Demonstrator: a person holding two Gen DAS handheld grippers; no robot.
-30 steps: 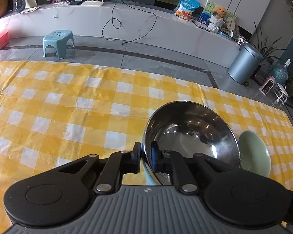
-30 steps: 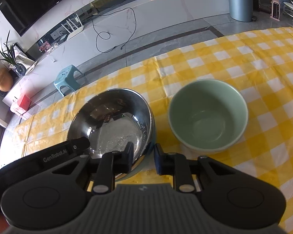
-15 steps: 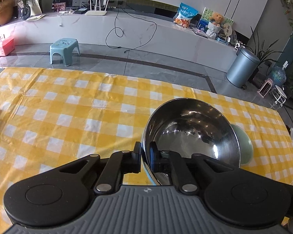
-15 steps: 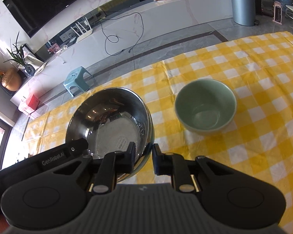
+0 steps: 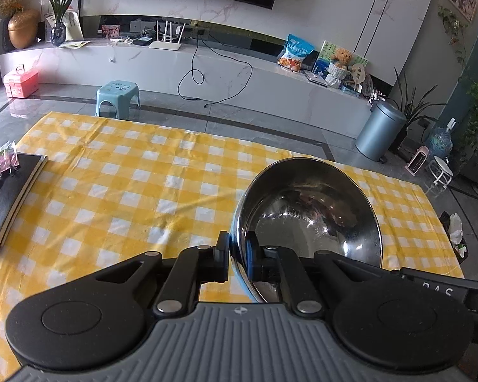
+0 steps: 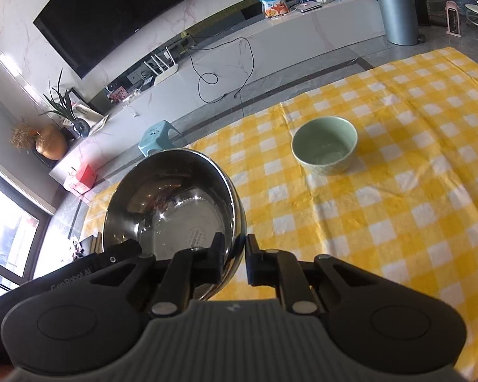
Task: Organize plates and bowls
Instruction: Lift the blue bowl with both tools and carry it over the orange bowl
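Both grippers, left [image 5: 238, 256] and right [image 6: 234, 256], the right's jaws just closing, clamp opposite rims of the steel bowl [image 5: 312, 219] held above the cloth [image 6: 382, 197], probably bound for the green bowl [image 6: 325, 145], needing level carriage.

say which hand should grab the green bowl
Right: green bowl sits on the right gripper's side of the steel bowl, whose rim its jaws have just been closing on; left gripper clamps the opposite rim.
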